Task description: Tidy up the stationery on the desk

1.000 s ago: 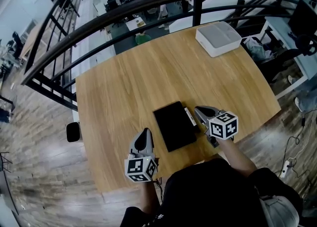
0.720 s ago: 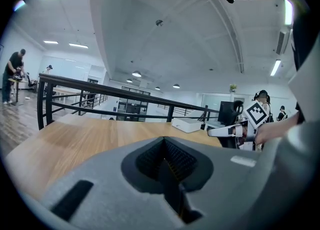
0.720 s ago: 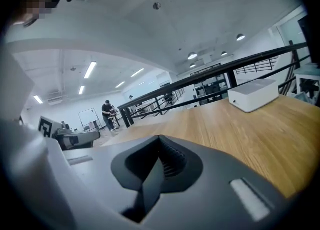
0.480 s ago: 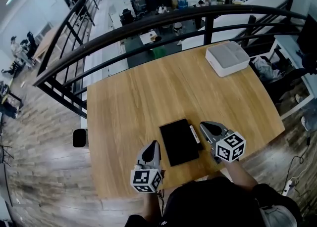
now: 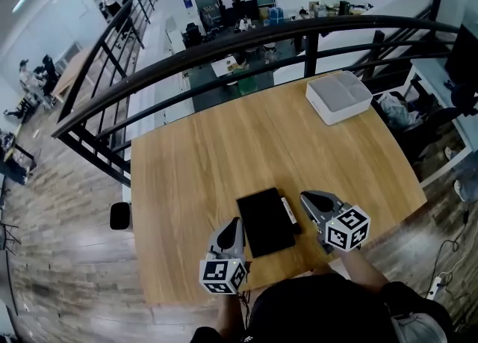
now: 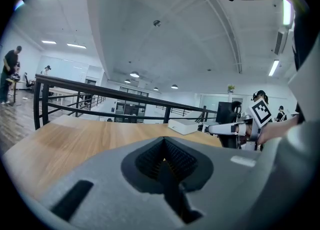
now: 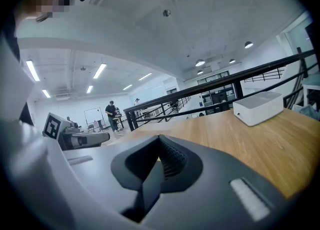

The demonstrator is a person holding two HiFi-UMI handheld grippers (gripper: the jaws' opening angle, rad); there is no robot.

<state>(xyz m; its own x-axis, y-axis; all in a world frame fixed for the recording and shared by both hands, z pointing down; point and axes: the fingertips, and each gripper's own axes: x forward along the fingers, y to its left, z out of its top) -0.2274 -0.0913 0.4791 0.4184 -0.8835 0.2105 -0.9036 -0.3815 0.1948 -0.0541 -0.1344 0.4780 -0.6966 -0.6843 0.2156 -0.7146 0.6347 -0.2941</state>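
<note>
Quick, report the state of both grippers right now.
The left gripper is shut, with nothing between its jaws.
The right gripper is shut, with nothing between its jaws.

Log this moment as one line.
left hand-held gripper: shut, empty | right hand-held gripper: shut, empty | flat black rectangular pad: on wooden desk, between them

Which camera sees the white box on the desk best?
The head view: it shows the white box's whole top, at the far right corner of the desk. The right gripper view shows it clearly but only side-on. The left gripper view shows just a small, distant sliver.
</note>
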